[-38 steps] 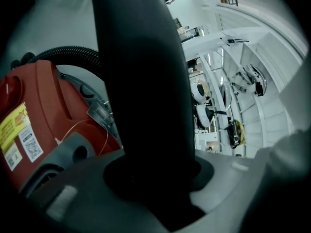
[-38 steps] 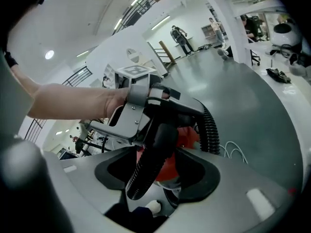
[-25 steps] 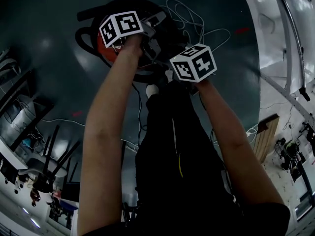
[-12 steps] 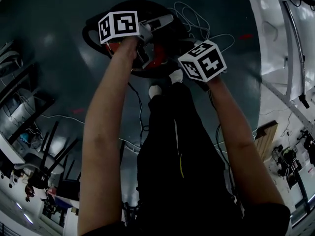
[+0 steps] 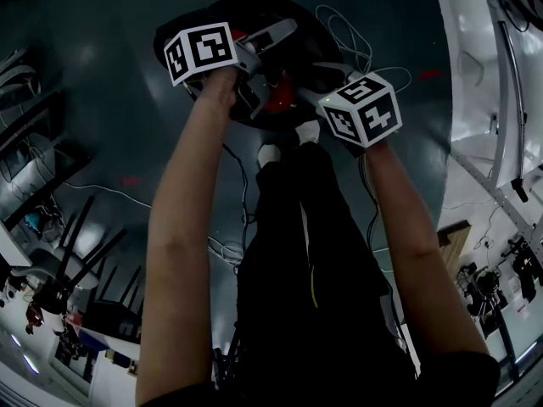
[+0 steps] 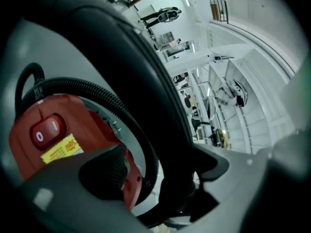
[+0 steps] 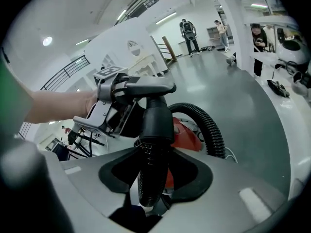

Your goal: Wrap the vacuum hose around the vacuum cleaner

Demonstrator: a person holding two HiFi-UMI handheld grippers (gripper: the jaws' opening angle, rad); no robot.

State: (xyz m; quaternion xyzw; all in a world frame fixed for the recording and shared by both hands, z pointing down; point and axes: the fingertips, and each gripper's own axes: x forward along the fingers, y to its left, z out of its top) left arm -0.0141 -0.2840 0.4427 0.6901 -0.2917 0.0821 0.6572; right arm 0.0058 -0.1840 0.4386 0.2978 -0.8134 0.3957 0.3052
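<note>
Bare floor left of the vacuum and beyond it; clutter near and right.

The dark floor lies bare to the left of the vacuum and far past it, so there is room to pass on those sides. The hose arches over the red body and rings it, closing off a straight way down from above. Loose white cables sprawl on the floor just beyond it and to the right. The person's legs and shoe stand just beside its near edge. A white frame walls off the right and chairs the lower left, both well apart from it.
</note>
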